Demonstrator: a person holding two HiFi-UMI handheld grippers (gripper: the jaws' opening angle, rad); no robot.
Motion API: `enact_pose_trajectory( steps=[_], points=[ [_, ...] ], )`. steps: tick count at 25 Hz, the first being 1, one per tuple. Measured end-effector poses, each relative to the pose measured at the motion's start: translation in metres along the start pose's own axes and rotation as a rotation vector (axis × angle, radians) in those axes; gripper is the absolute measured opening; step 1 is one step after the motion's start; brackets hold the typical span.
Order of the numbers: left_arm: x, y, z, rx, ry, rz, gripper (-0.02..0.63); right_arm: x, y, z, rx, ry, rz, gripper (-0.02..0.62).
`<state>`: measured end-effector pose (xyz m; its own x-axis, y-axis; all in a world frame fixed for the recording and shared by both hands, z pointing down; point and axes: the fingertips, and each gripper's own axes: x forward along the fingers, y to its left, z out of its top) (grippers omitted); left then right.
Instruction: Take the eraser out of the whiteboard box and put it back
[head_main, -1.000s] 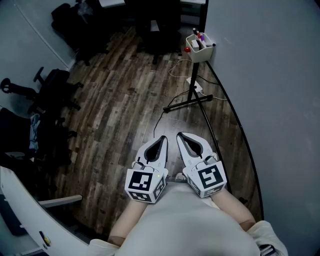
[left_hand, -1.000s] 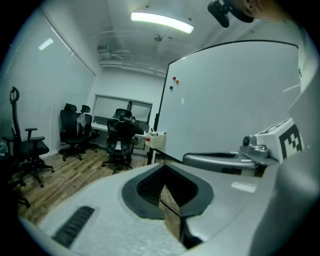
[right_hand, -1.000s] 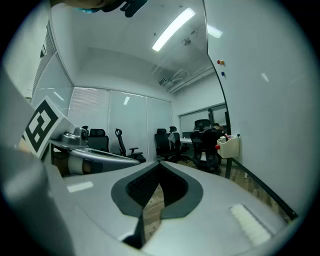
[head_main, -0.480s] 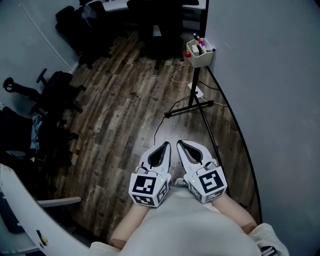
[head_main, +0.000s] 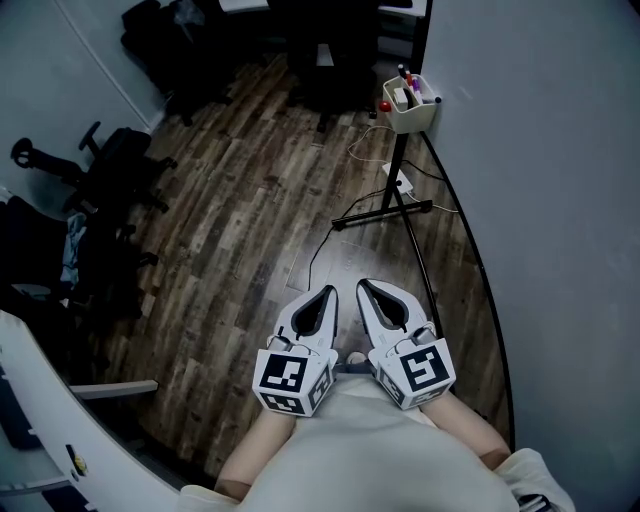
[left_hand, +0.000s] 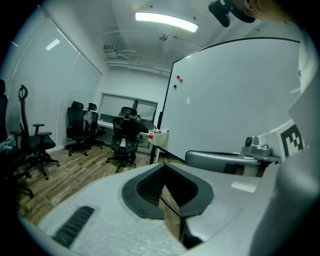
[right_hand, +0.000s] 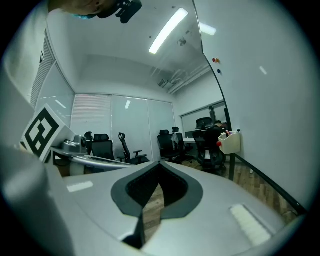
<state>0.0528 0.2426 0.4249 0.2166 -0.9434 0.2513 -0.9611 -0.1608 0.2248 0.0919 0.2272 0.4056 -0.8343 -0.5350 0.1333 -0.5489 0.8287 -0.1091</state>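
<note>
The whiteboard box is a small cream tray fixed at the whiteboard's lower edge, far ahead at the upper right; it also shows as a small box in the left gripper view and as a box in the right gripper view. Several markers stick up from it, and I cannot make out the eraser among them. My left gripper and right gripper hang side by side close to my body, far short of the box. Both are shut with nothing between the jaws, and point roughly level across the room.
The whiteboard fills the right side. A black stand with spread legs, cables and a power strip lie on the wood floor below the box. Black office chairs stand at the left, and a white desk edge is at the lower left.
Both grippers have kept their place and stayed shut. Only the head view has shifted a little, so the box sits slightly further right in it.
</note>
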Motion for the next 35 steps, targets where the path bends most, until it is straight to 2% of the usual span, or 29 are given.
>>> enact_pose_trajectory(
  steps=[10, 35],
  points=[
    [0.019, 0.021, 0.006, -0.013, -0.009, 0.009, 0.002, 0.018, -0.013, 0.003, -0.011, 0.000, -0.005, 0.005],
    [0.135, 0.095, 0.062, 0.019, 0.053, -0.164, 0.002, 0.135, -0.086, 0.034, 0.002, 0.008, -0.161, 0.005]
  ],
)
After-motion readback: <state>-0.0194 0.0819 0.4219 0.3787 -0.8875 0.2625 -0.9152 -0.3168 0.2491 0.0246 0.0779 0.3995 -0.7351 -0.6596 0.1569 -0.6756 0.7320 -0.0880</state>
